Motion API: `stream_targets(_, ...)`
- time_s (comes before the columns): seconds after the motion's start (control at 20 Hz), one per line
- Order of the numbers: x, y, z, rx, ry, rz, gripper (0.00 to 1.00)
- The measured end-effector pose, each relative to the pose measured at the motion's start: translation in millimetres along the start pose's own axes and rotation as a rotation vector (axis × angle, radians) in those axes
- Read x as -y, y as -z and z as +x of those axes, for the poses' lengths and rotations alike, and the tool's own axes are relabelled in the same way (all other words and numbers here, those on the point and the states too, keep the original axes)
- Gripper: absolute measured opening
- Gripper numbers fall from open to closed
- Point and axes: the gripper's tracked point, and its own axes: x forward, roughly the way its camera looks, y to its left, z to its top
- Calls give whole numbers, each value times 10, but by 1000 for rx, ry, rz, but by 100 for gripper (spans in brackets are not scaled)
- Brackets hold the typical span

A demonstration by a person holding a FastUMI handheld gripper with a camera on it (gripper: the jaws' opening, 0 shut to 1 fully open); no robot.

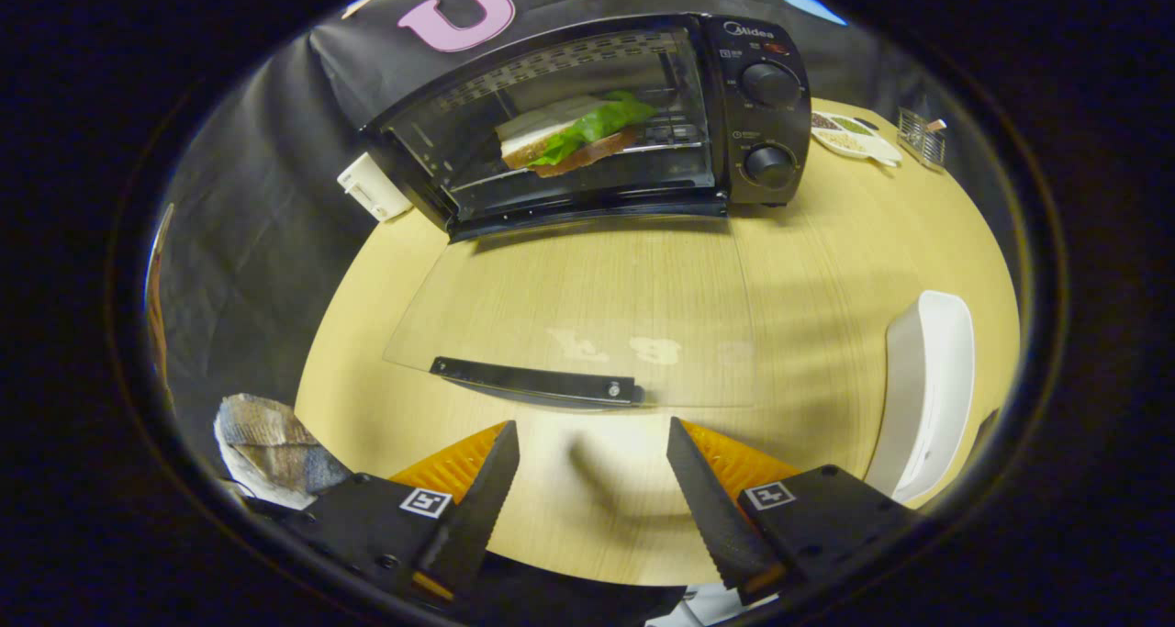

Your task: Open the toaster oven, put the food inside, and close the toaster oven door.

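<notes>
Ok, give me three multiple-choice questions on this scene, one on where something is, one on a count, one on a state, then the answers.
1. Where is the sandwich?
A. On the rack inside the toaster oven
B. On the white dish
C. Between the claw fingers

2. How many round knobs are on the oven's control panel?
A. One
B. Two
C. Four

3. What state is the glass oven door in?
A. Shut
B. Half raised
C. Folded fully down over the table

Answers:
1. A, the bread and lettuce sit on the wire rack in the oven cavity.
2. B, one knob sits above the other.
3. C, the door lies flat with its handle just ahead of the open, empty claw.
</notes>
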Motion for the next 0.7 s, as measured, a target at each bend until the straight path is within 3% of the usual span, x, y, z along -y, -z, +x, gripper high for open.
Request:
stream_targets(0.4, 16, -221, -91, 37, -41, 30, 99)
stream_targets(0.7, -34, -606, -299, 118, -53, 143, 99)
